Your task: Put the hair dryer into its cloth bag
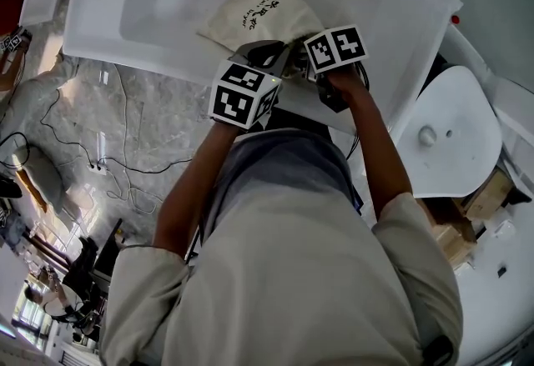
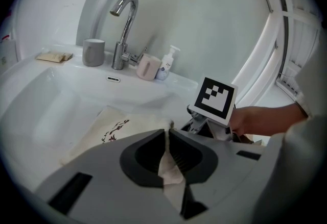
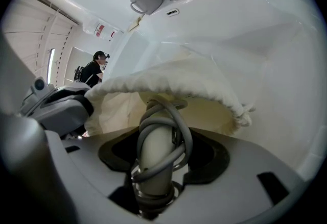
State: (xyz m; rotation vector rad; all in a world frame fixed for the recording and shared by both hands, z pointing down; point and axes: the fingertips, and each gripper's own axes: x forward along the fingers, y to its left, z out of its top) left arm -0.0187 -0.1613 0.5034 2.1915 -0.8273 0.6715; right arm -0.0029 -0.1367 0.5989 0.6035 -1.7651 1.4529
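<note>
Hair dryer [image 3: 153,159], held by its cord-wrapped handle in the wide jaws of our right gripper [image 3: 162,139], pointed into the cloth bag [image 3: 168,82] on the sink [image 2: 51,105], whose rim our left gripper [image 2: 167,139] pinched up to keep the mouth open.

White ceramic washbasin [image 2: 46,110] with a slotted overflow opening [image 2: 113,79] in its rear wall. On the back ledge, from left to right: a flat beige folded item [image 2: 53,57]; a grey cylindrical cup [image 2: 93,52]; a curved chrome tap [image 2: 122,29]; a pale pink cup [image 2: 148,67], just beside the tap; a small white pump bottle [image 2: 166,65], close against the pink cup. Below the basin, a grey marbled floor [image 1: 158,118] carries loose dark cables [image 1: 125,172]. To the basin's right, a white rounded fixture [image 1: 446,135]. In the background, a person in dark clothing [image 3: 94,70].
</note>
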